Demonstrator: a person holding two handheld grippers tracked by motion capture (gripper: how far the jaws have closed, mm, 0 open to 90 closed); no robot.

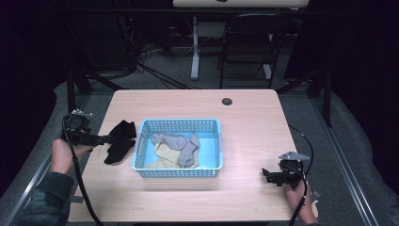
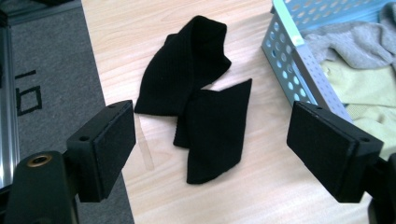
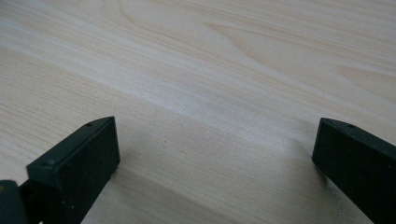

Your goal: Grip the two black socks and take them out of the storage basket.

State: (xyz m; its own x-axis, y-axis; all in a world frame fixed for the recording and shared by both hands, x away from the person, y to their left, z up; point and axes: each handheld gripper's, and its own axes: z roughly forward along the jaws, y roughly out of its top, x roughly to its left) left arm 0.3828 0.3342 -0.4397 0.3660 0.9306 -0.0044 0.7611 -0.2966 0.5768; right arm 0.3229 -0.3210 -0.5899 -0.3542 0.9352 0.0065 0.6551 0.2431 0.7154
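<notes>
**First:** High view first: where is the black sock (image 1: 120,140) placed relative to the two claws?

**Second:** It is laid on the table (image 1: 249,122), just left of the blue basket (image 1: 179,125), with its long axis run from far to near. The left gripper (image 1: 104,139) is seen right at its left edge; the right gripper (image 1: 267,175) is kept well apart, past the basket's near right corner. The left one is plainly judged the nearer.

**First:** Left gripper view: how are the jaws set?

**Second:** They are spread wide, with nothing pinched. The black sock (image 2: 201,100) is seen ahead between them, folded into a bent shape, its length pointed away from the claw. The basket (image 2: 299,65) is seen to the right, with a grey sock (image 2: 359,44) and a yellow sock (image 2: 359,84) inside.

**First:** Right gripper view?

**Second:** Jaws are held apart over bare wood (image 3: 210,70); nothing is gripped.

**First:** So the next approach?

**Second:** A short forward reach by the left claw is likely called for.
</notes>
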